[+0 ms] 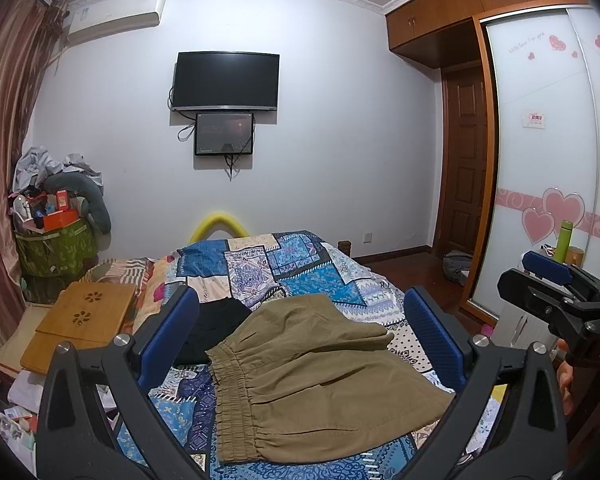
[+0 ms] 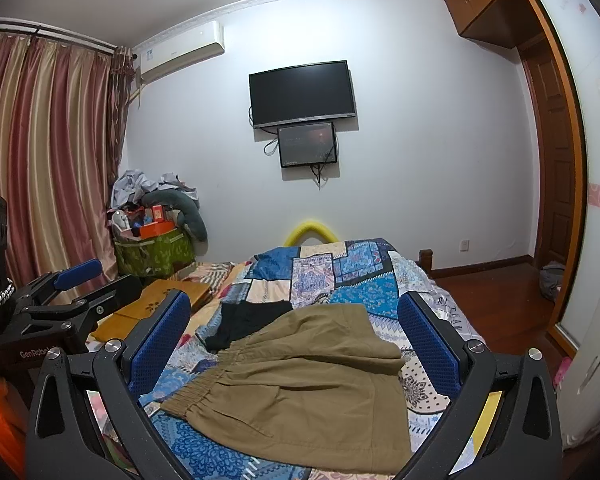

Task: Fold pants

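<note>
Olive-brown pants (image 1: 320, 376) with an elastic waistband lie folded on the patchwork bedspread (image 1: 284, 264); they also show in the right wrist view (image 2: 300, 388). A black garment (image 1: 216, 332) lies just behind them, also seen in the right wrist view (image 2: 248, 320). My left gripper (image 1: 300, 336) is open and empty, held above the pants. My right gripper (image 2: 296, 340) is open and empty above the pants too. Each gripper shows at the edge of the other's view: the right one (image 1: 556, 284) and the left one (image 2: 68, 284).
A wooden lap tray (image 1: 80, 320) sits at the bed's left edge. A green bag (image 1: 56, 248) piled with boxes and clothes stands by the curtain. A TV (image 1: 226, 80) hangs on the far wall. A sliding wardrobe (image 1: 548, 140) and wooden floor are on the right.
</note>
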